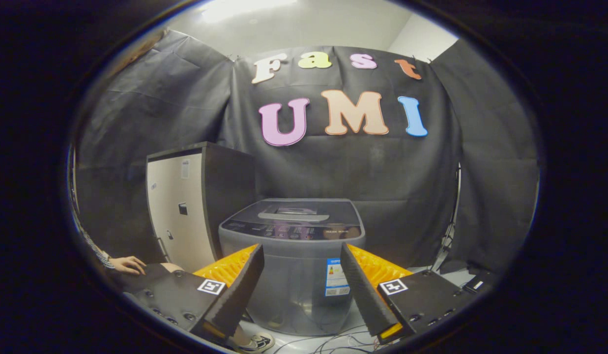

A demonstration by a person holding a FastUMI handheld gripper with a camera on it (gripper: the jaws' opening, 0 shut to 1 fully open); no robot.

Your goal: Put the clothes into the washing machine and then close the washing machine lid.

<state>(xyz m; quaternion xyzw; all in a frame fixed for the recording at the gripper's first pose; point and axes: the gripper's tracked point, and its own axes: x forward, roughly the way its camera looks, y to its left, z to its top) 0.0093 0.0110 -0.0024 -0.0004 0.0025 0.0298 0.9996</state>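
A grey top-loading washing machine [294, 255] stands ahead of me on the floor, its lid [294, 212] down flat. My gripper [301, 253] is open, its two fingers spread wide with nothing between them. The machine's front shows through the gap between the fingers, some way beyond the tips. No clothes can be seen from here.
A tall cabinet [186, 211] with a pale door stands left of the machine. A person's hand [129, 264] and sleeve rest low beside the left finger. Cables [333, 344] lie on the floor in front of the machine. Dark gear [473, 280] sits at the right.
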